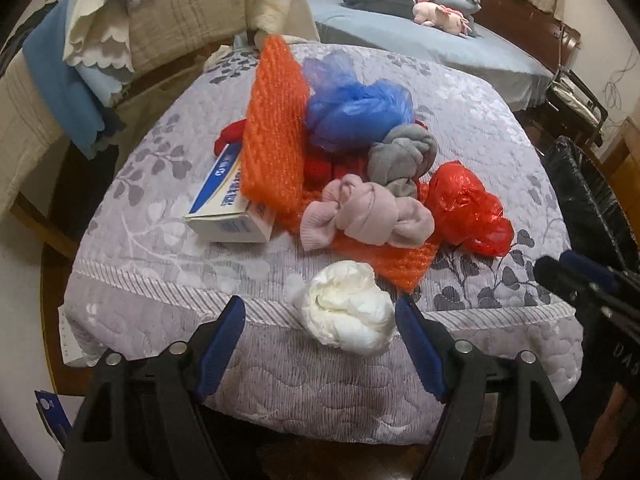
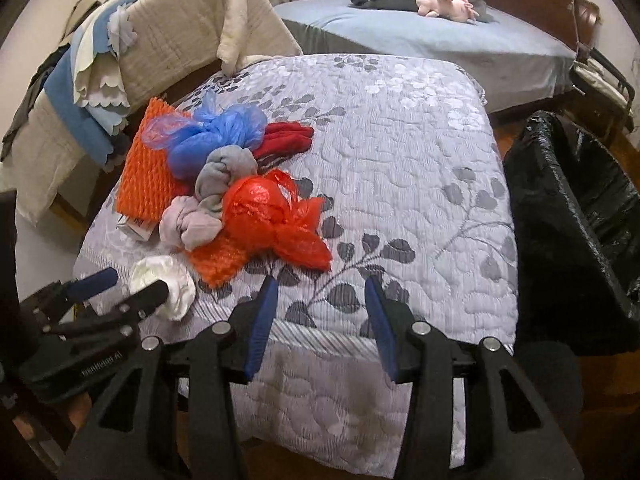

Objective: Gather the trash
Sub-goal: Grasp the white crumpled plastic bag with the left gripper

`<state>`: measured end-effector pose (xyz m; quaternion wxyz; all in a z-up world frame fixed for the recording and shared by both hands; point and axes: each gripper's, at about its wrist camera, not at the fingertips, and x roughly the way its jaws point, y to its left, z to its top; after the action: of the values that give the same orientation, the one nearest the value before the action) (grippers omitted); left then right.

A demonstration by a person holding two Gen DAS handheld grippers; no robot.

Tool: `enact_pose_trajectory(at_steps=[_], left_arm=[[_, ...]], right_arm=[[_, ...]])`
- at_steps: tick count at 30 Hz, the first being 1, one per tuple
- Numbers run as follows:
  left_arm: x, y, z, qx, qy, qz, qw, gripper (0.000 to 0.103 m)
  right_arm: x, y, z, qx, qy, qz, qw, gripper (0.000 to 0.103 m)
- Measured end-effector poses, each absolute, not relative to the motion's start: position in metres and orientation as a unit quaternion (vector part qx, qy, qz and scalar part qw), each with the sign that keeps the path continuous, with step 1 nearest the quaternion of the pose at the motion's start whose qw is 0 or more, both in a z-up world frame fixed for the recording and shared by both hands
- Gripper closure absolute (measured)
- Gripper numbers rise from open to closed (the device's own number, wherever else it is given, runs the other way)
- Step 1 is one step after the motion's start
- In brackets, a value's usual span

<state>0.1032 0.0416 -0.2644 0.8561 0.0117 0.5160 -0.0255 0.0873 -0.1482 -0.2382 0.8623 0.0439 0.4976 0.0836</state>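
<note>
A crumpled white wad [image 1: 348,312] [image 2: 168,284] lies at the quilt's near edge. My left gripper [image 1: 320,316] is open, its jaws either side of the wad without touching it. Behind it lie an orange foam net [image 1: 276,128] [image 2: 148,172], a blue plastic bag [image 1: 352,108] [image 2: 212,136], a red plastic bag [image 1: 468,208] [image 2: 276,220], a white and blue box [image 1: 228,204], and knotted pink [image 1: 368,212] and grey [image 1: 400,156] socks. My right gripper [image 2: 320,292] is open and empty over the quilt's near edge. A black trash bag [image 2: 576,208] stands at the right.
The floral quilt [image 2: 400,140] covers a small table. A chair draped with beige and blue blankets [image 2: 120,52] stands at the left. A blue bed [image 2: 440,36] with a pink plush toy [image 2: 444,4] lies behind.
</note>
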Motion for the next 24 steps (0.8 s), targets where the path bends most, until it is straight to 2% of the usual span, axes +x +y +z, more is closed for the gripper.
enact_pose_trajectory(at_steps=[3, 4, 6, 7, 10, 18, 22, 24], left_arm=[[0.107, 0.041, -0.272, 0.012, 0.525, -0.028, 0.851, 0.027], [0.108, 0.04, -0.274, 0.011, 0.527, -0.031, 0.849, 0.031], [0.11, 0.038, -0.277, 0.01, 0.531, -0.042, 0.846, 0.046], [0.111, 0.037, -0.277, 0.008, 0.533, -0.051, 0.845, 0.059], [0.112, 0.03, -0.272, 0.018, 0.522, -0.059, 0.851, 0.067], [0.12, 0.04, -0.241, -0.003, 0.489, -0.057, 0.871, 0.07], [0.124, 0.044, -0.235, -0.006, 0.484, -0.056, 0.873, 0.07], [0.124, 0.043, -0.233, -0.007, 0.483, -0.057, 0.874, 0.07]], right_arm=[[0.093, -0.144, -0.241, 0.044, 0.496, 0.088, 0.863, 0.054], [0.094, -0.143, -0.241, 0.043, 0.497, 0.089, 0.862, 0.052], [0.097, -0.14, -0.243, 0.044, 0.497, 0.092, 0.862, 0.052], [0.099, -0.139, -0.243, 0.044, 0.497, 0.093, 0.862, 0.052], [0.103, -0.137, -0.244, 0.044, 0.496, 0.095, 0.862, 0.052], [0.116, -0.132, -0.244, 0.043, 0.492, 0.103, 0.863, 0.052], [0.125, -0.124, -0.249, 0.035, 0.494, 0.109, 0.862, 0.044], [0.129, -0.121, -0.255, 0.031, 0.501, 0.111, 0.858, 0.044]])
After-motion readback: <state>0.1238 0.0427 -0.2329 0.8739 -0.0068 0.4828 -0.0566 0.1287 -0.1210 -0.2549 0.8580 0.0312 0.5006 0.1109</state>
